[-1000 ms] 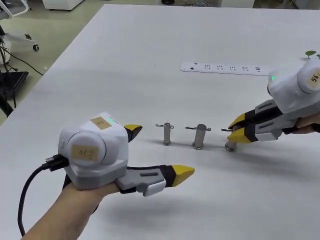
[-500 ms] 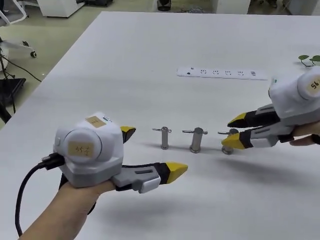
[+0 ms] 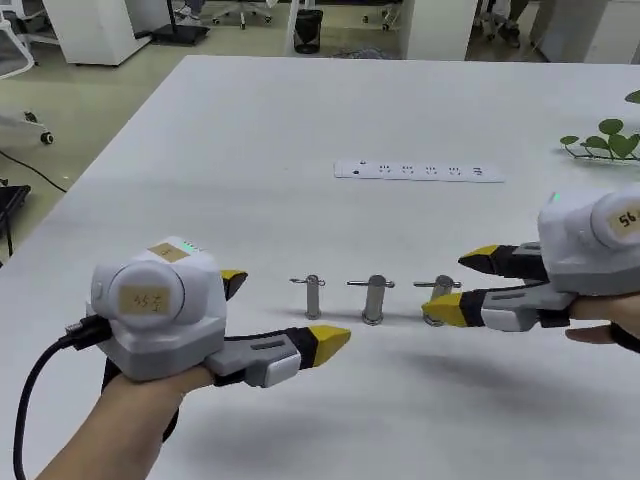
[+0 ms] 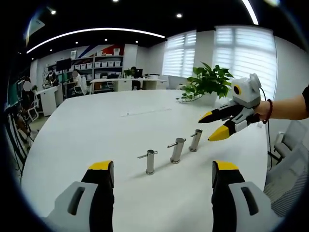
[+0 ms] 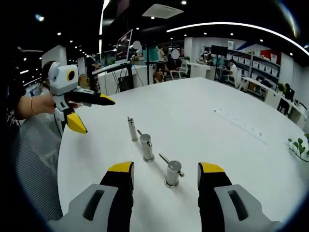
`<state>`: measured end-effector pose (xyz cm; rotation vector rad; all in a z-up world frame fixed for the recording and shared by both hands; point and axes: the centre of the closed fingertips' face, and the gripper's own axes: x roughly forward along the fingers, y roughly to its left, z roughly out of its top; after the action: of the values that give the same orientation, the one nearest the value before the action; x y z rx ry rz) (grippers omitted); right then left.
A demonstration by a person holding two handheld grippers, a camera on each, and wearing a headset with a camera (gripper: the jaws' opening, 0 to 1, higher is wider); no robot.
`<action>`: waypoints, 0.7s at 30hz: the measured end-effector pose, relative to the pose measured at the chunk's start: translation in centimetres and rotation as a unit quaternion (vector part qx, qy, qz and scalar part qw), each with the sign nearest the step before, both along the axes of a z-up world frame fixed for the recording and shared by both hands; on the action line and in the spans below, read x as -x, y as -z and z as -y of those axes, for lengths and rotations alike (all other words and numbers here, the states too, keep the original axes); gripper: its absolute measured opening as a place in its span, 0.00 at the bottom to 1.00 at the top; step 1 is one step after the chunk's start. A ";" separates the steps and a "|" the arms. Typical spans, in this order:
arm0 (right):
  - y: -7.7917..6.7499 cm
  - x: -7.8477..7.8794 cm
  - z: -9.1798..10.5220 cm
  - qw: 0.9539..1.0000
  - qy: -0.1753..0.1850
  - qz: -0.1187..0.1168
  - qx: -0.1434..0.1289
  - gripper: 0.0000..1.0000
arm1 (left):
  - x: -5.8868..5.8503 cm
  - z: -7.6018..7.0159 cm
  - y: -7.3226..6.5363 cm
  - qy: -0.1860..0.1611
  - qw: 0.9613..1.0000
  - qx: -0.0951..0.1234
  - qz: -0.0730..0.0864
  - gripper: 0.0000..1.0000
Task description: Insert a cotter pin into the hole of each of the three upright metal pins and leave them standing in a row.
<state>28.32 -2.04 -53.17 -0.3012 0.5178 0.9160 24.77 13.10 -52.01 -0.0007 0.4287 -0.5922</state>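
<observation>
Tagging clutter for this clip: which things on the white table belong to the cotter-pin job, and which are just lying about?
Job: row of three upright silver metal pins; thin wire cotter pins through their tops; left gripper and right gripper, jaws open.
Lying about: long white power strip; green leafy plant.
</observation>
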 end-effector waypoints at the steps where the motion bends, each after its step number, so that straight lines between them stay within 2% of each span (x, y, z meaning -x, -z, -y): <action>1: 0.1 0.1 0.2 1.000 0.014 0.002 0.002 0.49 | 0.0 0.0 0.0 -0.001 1.000 -0.001 -0.002 0.82; 4: -0.2 0.3 0.2 0.999 0.039 0.003 -0.017 0.50 | 0.1 0.0 0.0 0.000 1.000 -0.008 -0.002 0.83; 7: -0.6 0.8 0.0 0.995 0.079 -0.017 -0.057 0.53 | 0.1 -0.1 -0.1 -0.004 1.000 -0.005 0.001 0.83; 10: -1.1 0.8 0.2 0.990 0.113 -0.019 -0.083 0.59 | 0.1 -0.2 -0.2 -0.007 1.000 -0.007 0.002 0.83; 11: -1.1 1.0 0.2 0.989 0.116 -0.023 -0.084 0.60 | 0.1 -0.2 -0.1 -0.008 1.000 -0.008 0.002 0.83; 17: -1.2 1.8 0.5 0.990 0.123 -0.001 -0.072 0.65 | 0.3 -0.3 -0.3 -0.013 1.000 -0.015 0.004 0.87; 21: -1.6 1.9 0.8 0.986 0.140 -0.003 -0.087 0.68 | 0.3 -0.4 -0.4 -0.022 1.000 -0.009 0.000 0.89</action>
<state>26.38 -2.84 -51.57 -0.0650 0.4686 0.6833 24.48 13.53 -51.66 0.0078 0.4326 -0.5446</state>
